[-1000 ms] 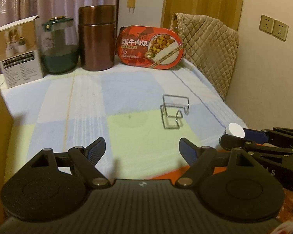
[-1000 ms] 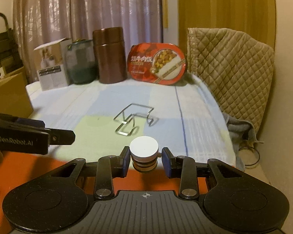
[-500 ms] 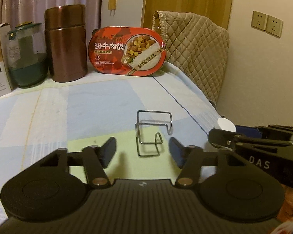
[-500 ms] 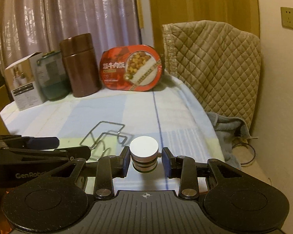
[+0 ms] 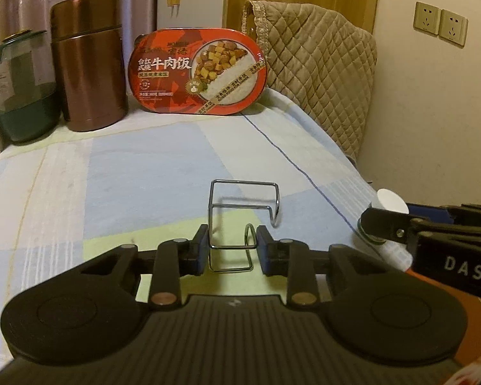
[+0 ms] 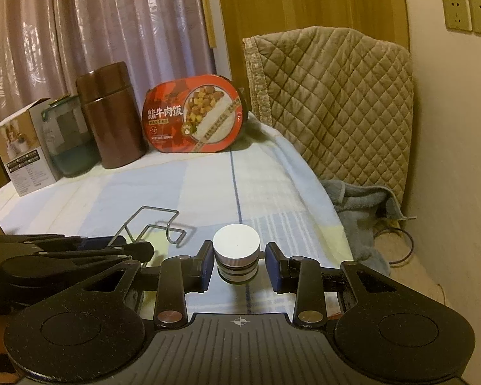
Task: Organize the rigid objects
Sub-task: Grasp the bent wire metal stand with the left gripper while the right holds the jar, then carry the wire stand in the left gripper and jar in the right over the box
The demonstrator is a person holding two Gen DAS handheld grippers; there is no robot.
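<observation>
On the near checked cloth, my left gripper [image 5: 230, 250] has just closed on the light, springy wire rack [image 5: 240, 221] at its near loop, while my right gripper [image 6: 239, 268] clamps a small white-capped jar [image 6: 236, 250], likely slippery.

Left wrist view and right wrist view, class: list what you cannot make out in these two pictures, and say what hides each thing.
- Small jar in the right gripper: its contents, hidden by the white cap.
- Same jar, left wrist view: mostly behind the right gripper's fingers.
- White box: cut off by the left wrist view's edge; its print is too small in the right.
- Wire rack: its near end in the right wrist view, behind the left gripper.
</observation>
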